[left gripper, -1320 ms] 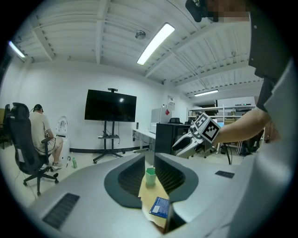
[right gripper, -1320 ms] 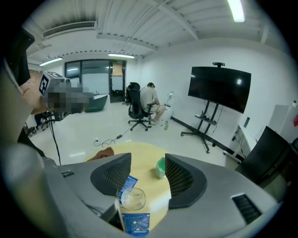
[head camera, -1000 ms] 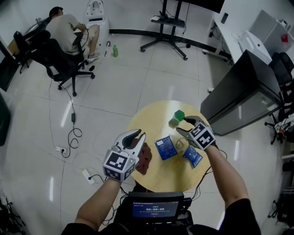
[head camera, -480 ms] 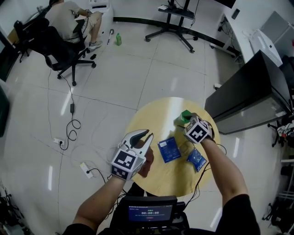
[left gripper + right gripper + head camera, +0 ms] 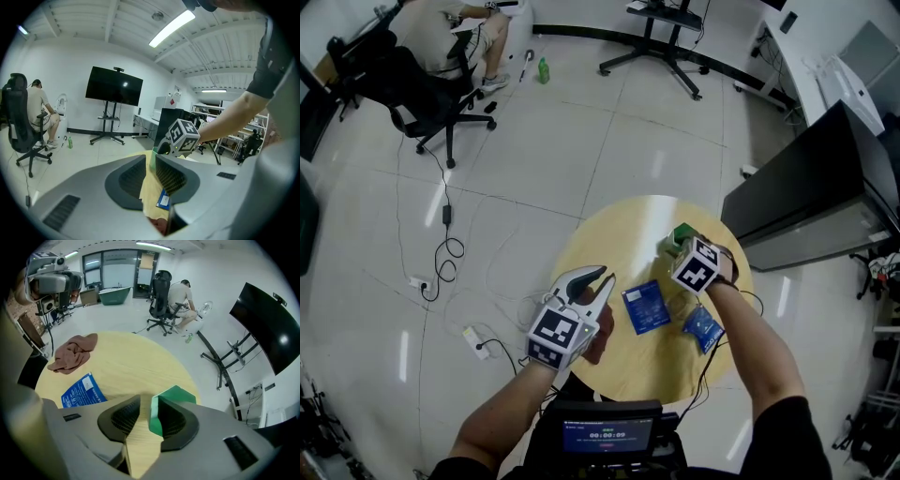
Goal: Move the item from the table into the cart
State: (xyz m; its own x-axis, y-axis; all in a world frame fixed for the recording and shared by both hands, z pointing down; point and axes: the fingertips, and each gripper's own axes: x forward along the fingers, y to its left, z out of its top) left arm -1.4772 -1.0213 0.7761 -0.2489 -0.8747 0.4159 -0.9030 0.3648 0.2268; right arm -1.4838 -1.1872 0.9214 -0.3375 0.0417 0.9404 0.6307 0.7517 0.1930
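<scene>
A small green box [image 5: 682, 232] stands near the far right edge of the round yellow table [image 5: 609, 239]. My right gripper [image 5: 684, 249] points steeply down onto the box. In the right gripper view the green box [image 5: 177, 393] lies against the right jaw, with bare table showing between it and the left jaw. The right gripper [image 5: 151, 401] has just been closing and is still open. My left gripper [image 5: 593, 277] hovers open over a brown cloth [image 5: 598, 339] at the table's near left edge, holding nothing.
Two blue packets [image 5: 643, 306] [image 5: 703, 328] lie on the table between the grippers. A large black cabinet [image 5: 806, 187] stands to the right of the table. A person sits on an office chair [image 5: 417, 94] at far left, with cables [image 5: 441, 272] on the floor.
Both grippers have come down toward the table. The right gripper has tipped steeply onto the green box and its jaws have narrowed around it. The left gripper has settled over the brown cloth.
</scene>
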